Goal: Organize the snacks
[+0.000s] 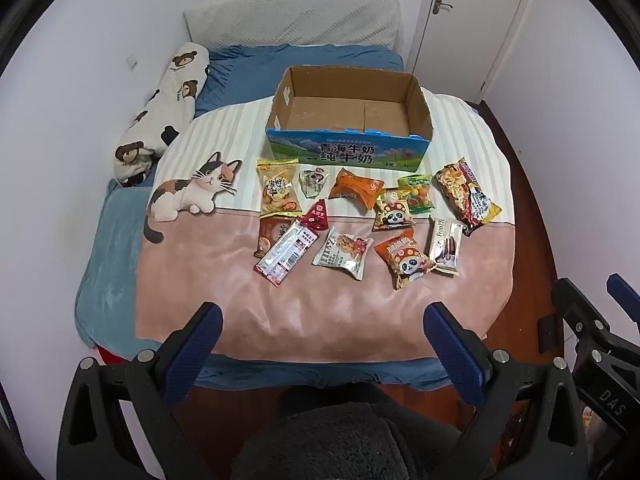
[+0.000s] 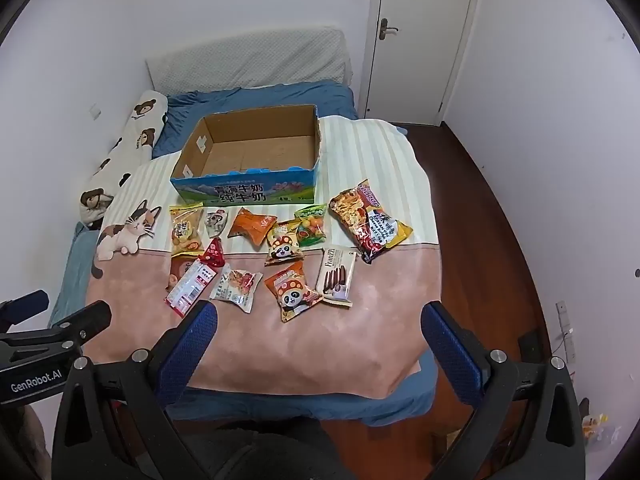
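An empty open cardboard milk box (image 1: 348, 116) (image 2: 256, 148) with a blue printed front stands on the bed. Several snack packs lie in front of it on the blanket: a yellow cookie bag (image 1: 278, 192), an orange pack (image 1: 356, 190), two panda bags (image 1: 406, 258) (image 2: 294, 292), a Franzzi wafer pack (image 1: 446, 246) (image 2: 336, 276), a noodle pack (image 1: 468, 194) (image 2: 370, 220) and a red-white strip pack (image 1: 286, 250). My left gripper (image 1: 322, 320) is open and empty above the bed's near edge. My right gripper (image 2: 320, 320) is open and empty, beside it to the right.
A pink and striped cat blanket (image 1: 224, 272) covers a blue bed. A bear-print bolster (image 1: 164, 116) lies along the left wall, a white pillow (image 1: 292, 20) at the head. A white door (image 2: 424, 36) and wooden floor (image 2: 480, 208) are on the right.
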`<state>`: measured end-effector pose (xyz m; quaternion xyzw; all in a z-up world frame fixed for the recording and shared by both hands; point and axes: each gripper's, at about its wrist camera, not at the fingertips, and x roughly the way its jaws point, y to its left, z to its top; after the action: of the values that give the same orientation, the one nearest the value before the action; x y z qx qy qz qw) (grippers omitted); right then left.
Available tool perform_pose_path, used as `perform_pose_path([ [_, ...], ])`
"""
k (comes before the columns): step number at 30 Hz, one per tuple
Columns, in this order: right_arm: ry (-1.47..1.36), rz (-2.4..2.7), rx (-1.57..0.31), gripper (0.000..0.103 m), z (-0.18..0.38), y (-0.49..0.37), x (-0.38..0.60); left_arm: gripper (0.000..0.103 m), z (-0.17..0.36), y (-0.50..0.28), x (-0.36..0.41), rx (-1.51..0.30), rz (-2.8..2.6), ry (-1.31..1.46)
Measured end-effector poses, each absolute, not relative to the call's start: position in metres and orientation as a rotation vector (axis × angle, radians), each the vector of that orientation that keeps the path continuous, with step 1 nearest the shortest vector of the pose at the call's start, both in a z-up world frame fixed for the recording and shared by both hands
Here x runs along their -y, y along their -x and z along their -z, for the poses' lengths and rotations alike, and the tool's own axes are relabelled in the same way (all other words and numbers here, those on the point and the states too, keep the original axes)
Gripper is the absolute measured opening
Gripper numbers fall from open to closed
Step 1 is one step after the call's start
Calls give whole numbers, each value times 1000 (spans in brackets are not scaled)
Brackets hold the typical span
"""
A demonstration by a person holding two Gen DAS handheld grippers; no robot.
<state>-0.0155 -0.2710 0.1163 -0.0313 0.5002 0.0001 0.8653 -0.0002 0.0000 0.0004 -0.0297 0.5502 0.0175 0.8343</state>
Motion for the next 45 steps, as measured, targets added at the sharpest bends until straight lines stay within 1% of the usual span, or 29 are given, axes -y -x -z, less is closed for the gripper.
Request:
perform_pose_path([
  [22,67,-6,-1036,103,-122,14,264,103,-14,4,-12,-1142,-56,43],
  [45,62,7,-1018,103,-125,16,270,103,-13,1,-7,-1128,-60,33],
])
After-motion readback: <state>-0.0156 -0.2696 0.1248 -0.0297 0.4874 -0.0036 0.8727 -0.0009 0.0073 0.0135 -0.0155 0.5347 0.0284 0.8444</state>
